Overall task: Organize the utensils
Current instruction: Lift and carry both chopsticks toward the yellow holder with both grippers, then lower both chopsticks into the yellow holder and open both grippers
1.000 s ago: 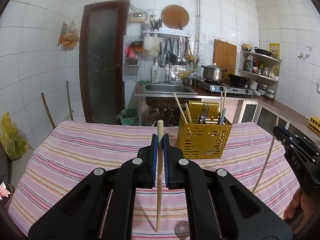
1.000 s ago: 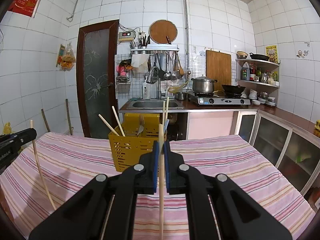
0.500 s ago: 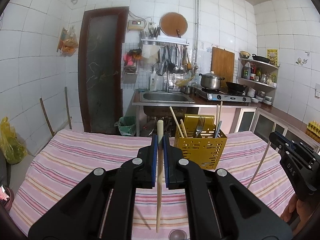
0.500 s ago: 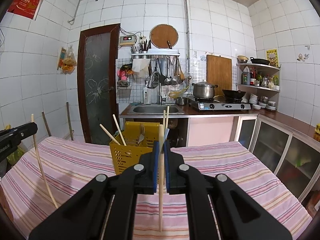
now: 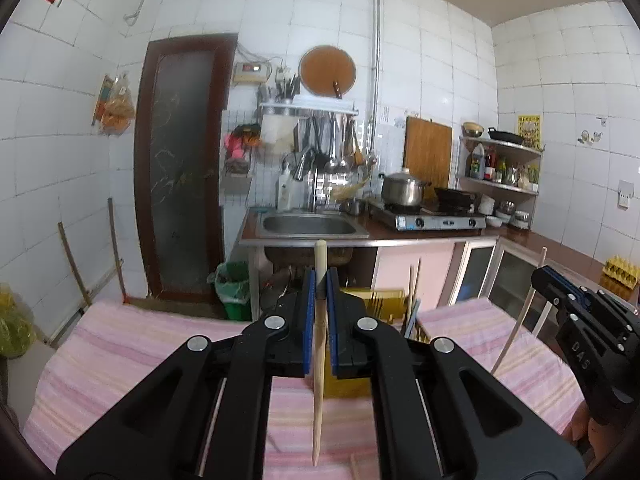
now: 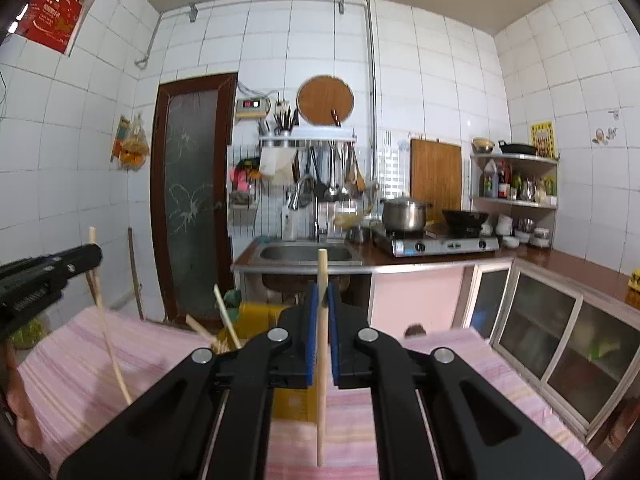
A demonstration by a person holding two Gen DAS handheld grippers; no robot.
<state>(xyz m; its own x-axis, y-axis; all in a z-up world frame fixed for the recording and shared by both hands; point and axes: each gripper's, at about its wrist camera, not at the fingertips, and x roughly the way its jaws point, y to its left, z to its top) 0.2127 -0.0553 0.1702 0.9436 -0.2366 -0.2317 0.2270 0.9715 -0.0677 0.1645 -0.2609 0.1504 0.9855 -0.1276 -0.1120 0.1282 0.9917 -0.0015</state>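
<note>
Each hand-held gripper, left (image 5: 319, 322) and right (image 6: 322, 334), clamps one upright chopstick (image 5: 318, 368) (image 6: 322, 360) above the striped table (image 5: 120, 356), just before the yellow utensil basket (image 5: 372, 300).

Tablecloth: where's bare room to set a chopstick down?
Bare striped tablecloth left of the yellow utensil basket, and again right of it toward the glass-door cabinets. It is crowded mid-table: the basket, left gripper and right gripper, each clamping a chopstick.

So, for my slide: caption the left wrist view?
Left gripper clamps an upright chopstick before the yellow utensil basket.
</note>
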